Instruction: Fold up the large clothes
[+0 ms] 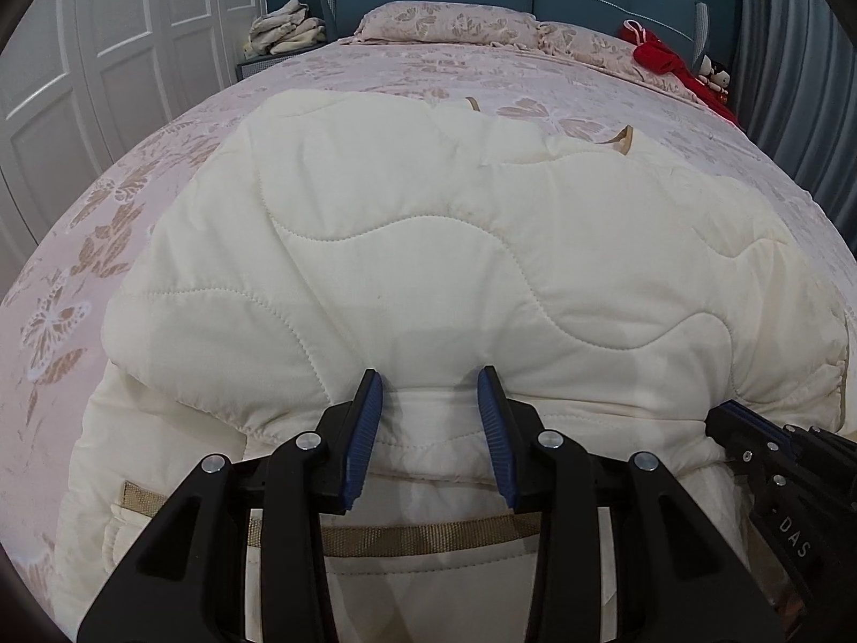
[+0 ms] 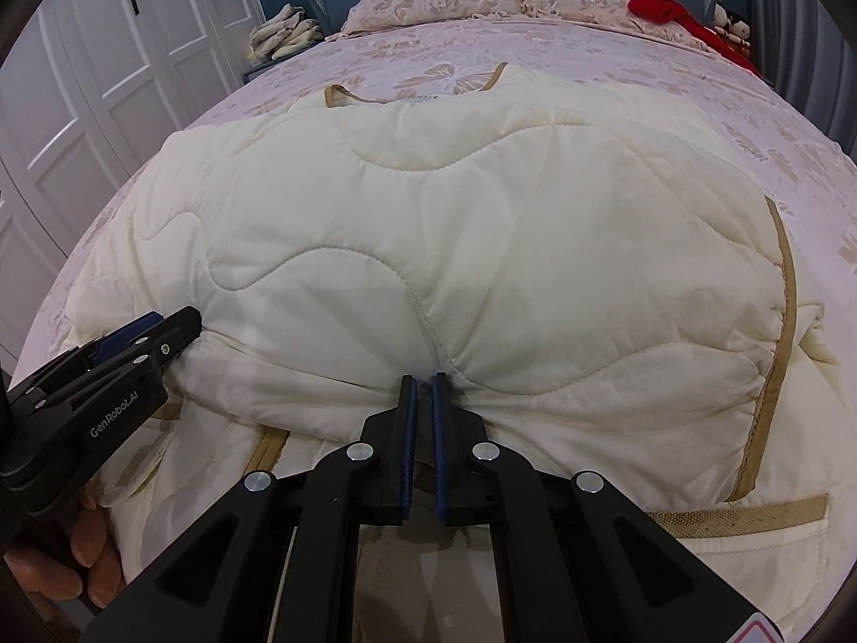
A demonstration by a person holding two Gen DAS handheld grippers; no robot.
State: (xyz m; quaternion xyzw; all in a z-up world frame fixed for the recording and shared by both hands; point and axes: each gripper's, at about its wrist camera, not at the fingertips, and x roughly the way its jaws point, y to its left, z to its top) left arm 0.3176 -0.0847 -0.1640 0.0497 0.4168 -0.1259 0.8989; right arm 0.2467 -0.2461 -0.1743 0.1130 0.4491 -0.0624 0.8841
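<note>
A cream quilted jacket (image 1: 455, 268) with tan trim lies on the pink bed, its near part doubled over so a thick folded edge faces me; it also shows in the right wrist view (image 2: 455, 246). My left gripper (image 1: 431, 380) is open, its blue pads either side of the folded edge, with fabric between them. My right gripper (image 2: 424, 383) is shut on the folded edge of the jacket. The right gripper shows at the lower right of the left wrist view (image 1: 723, 418); the left gripper shows at the left of the right wrist view (image 2: 177, 327).
The bed (image 1: 375, 69) has a pink butterfly cover and pillows (image 1: 450, 21) at the blue headboard. Red cloth and dolls (image 1: 675, 64) lie at the far right. Folded cloths (image 1: 284, 27) sit on a stand left of the bed. White wardrobe doors (image 1: 107, 53) stand left.
</note>
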